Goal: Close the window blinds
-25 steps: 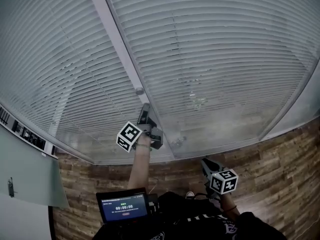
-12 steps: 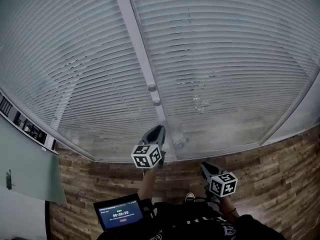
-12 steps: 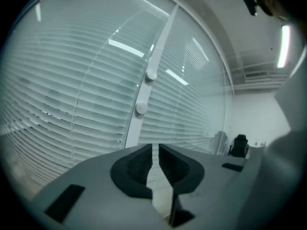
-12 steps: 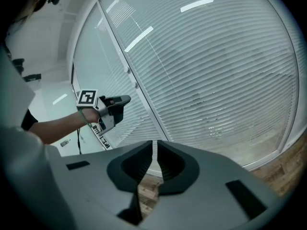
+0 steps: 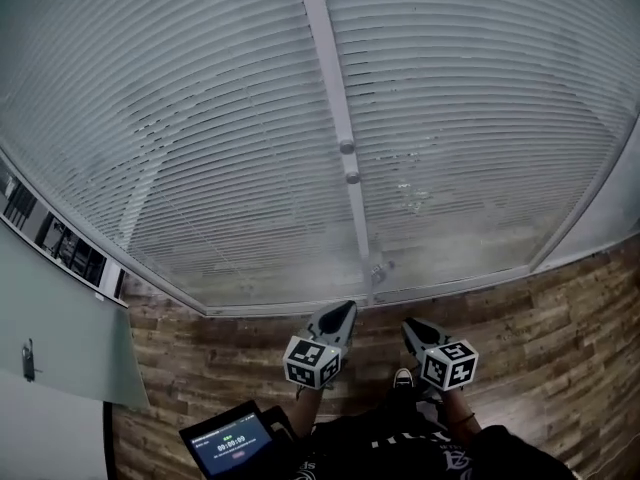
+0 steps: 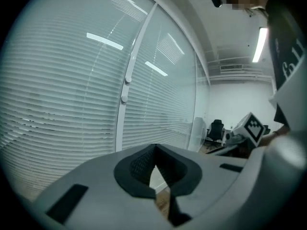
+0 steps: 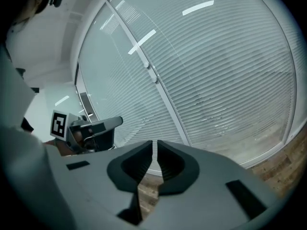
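Blinds (image 5: 200, 118) cut off at the top and both sides.
Left gripper (image 5: 344, 313) has just closed on nothing; right gripper (image 5: 409, 325) closed, empty; both near, clear of the slats.

- Blinds (image 5: 200, 148): pale grey-white, fine horizontal slat stripes throughout.
- Window post (image 5: 335, 98): plain white, with two white knobs (image 5: 347, 146).
- Floor (image 5: 560, 318): brown wood-plank pattern, mottled light and dark.
- Left gripper (image 5: 343, 310) and right gripper (image 5: 408, 325): grey bodies, black jaw pads.
- Marker cubes (image 5: 312, 361): white faces with black square patterns.
- Tablet (image 5: 230, 443): black casing, dark screen with a blue band.
- Office chair (image 6: 217, 128): black.
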`<state>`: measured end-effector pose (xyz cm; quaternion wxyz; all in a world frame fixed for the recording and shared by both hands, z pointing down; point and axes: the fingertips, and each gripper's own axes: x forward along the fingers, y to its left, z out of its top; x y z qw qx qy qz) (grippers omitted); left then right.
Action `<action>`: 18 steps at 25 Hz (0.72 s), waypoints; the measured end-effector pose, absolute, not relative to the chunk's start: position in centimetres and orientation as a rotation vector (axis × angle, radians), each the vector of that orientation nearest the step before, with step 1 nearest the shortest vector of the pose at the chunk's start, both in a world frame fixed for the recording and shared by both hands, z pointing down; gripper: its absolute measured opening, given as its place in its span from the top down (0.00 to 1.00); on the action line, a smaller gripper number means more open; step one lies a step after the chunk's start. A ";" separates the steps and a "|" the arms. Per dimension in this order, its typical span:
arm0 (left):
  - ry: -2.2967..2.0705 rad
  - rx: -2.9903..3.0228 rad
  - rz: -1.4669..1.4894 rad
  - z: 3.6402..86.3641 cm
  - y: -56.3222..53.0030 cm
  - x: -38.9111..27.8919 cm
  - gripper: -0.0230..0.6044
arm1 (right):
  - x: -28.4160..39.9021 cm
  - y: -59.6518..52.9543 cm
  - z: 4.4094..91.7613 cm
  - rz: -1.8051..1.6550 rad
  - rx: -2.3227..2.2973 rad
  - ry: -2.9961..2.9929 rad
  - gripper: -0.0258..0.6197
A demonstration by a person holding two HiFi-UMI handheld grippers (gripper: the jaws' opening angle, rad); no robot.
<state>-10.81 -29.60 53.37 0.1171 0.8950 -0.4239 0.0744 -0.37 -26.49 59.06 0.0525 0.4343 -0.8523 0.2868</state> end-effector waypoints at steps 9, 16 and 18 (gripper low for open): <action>-1.043 2.674 0.217 54.7 -14.0 -20.3 0.96 | -12.1 -13.9 58.6 0.853 1.451 -2.599 0.89; -0.924 2.661 0.216 56.8 -5.0 -25.2 0.96 | -17.1 -2.0 60.5 0.904 1.546 -2.512 0.89; -0.873 2.674 0.216 56.8 -2.7 -24.8 0.96 | -16.7 1.1 60.3 0.901 1.594 -2.480 0.89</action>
